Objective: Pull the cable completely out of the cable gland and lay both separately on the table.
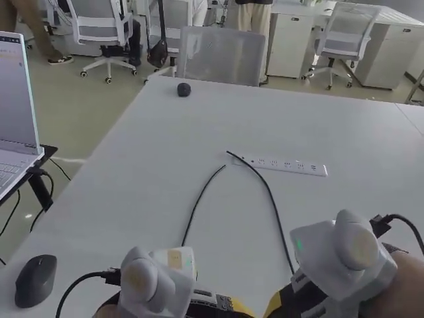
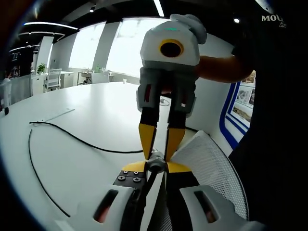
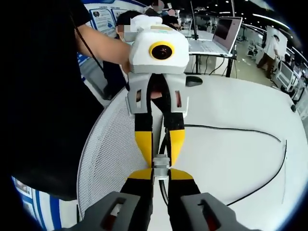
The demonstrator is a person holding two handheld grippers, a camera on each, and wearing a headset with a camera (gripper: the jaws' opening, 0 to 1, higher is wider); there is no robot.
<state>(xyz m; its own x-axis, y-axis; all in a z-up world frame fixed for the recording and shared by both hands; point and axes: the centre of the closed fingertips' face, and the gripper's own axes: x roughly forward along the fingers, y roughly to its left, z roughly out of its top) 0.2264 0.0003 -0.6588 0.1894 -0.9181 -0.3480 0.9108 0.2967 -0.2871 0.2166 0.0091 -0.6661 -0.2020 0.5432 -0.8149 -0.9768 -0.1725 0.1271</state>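
A small grey cable gland [image 2: 156, 163] hangs just off the near edge of the white table [image 1: 165, 165], above a mesh chair back. My left gripper [image 2: 157, 169] and right gripper [image 3: 160, 174] face each other tip to tip. Both are shut on the gland [image 3: 161, 166] from opposite ends. The black cable [image 1: 265, 192] runs from the gland out over the table, bends sharply near the power strip and comes back. A short piece of cable [image 3: 165, 139] shows between the left gripper's fingers. In the head view the two gripper bodies [image 1: 159, 275] [image 1: 338, 255] hide the gland.
A white power strip [image 1: 285, 164] lies mid-table beyond the cable's bend. A dark mouse [image 1: 34, 279] sits at the near left, a small dark object [image 1: 183, 89] at the far edge. A laptop [image 1: 13, 112] stands on a side stand left. The white mesh chair back [image 2: 211, 168] is under the grippers.
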